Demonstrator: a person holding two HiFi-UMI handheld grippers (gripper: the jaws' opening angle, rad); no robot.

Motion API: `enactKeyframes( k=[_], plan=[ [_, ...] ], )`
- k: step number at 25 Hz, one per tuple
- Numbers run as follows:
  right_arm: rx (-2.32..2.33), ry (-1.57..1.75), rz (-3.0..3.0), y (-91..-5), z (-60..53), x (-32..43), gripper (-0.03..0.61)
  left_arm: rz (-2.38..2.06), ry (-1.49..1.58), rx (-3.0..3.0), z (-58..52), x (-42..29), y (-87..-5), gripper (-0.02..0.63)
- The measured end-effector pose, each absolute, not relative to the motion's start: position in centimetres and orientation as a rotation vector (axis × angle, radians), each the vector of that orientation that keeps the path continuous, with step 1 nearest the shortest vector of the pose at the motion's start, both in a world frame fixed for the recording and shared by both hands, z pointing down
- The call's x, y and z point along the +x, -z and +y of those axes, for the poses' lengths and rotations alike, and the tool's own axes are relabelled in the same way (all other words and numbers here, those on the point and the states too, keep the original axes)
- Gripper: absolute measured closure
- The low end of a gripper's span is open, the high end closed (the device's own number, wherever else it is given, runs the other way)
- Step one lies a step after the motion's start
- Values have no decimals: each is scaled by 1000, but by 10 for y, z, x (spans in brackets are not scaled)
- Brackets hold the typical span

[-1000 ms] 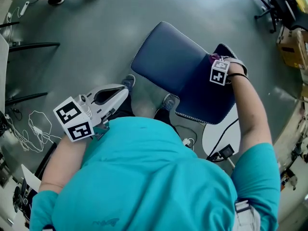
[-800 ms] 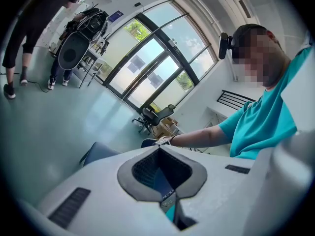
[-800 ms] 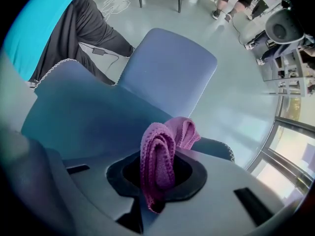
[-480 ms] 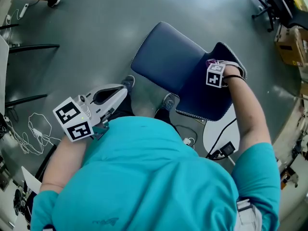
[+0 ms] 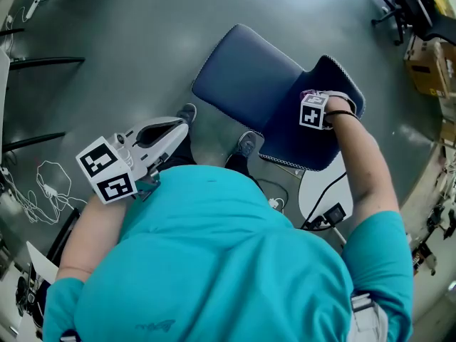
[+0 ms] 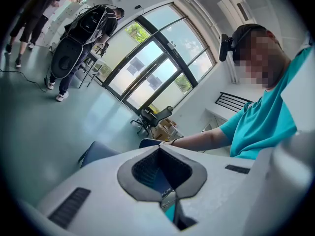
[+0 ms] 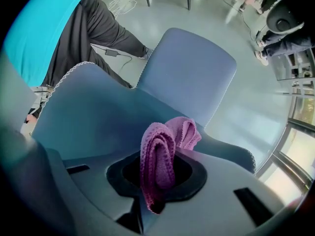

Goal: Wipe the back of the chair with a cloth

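The blue chair stands in front of me, seat (image 5: 242,84) far, backrest (image 5: 296,144) near. My right gripper (image 5: 311,100) lies on the upper part of the backrest, shut on a folded purple cloth (image 5: 309,92). In the right gripper view the cloth (image 7: 158,161) bulges from between the jaws of the gripper (image 7: 183,150), over the backrest (image 7: 98,117) and toward the seat (image 7: 189,73). My left gripper (image 5: 171,130) hangs at my left side, away from the chair, jaws together and empty. In its own view the left gripper (image 6: 160,149) points over the chair (image 6: 98,152).
A black office chair (image 5: 402,6) and a cardboard box (image 5: 427,66) stand at the far right. White cables (image 5: 43,184) lie on the floor at left, beside dark table legs (image 5: 43,66). A white round base (image 5: 324,191) with a black cord sits under the backrest. People (image 6: 74,48) stand far off.
My right gripper has slid a little to the left along the backrest with the cloth in it. The left gripper has barely moved.
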State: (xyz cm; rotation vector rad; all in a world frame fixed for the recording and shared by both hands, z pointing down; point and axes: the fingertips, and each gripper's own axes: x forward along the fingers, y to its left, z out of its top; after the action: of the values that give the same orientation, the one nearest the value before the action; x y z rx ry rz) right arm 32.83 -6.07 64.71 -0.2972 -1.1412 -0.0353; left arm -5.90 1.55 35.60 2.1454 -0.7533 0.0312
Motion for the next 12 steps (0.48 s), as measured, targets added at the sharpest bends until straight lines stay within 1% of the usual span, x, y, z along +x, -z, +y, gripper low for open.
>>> enactKeyframes(
  k=[12],
  plan=[
    [-388,-77,-1132,-651,-6,308,518,-755,-3,2135,19,-66,-359,620]
  ],
)
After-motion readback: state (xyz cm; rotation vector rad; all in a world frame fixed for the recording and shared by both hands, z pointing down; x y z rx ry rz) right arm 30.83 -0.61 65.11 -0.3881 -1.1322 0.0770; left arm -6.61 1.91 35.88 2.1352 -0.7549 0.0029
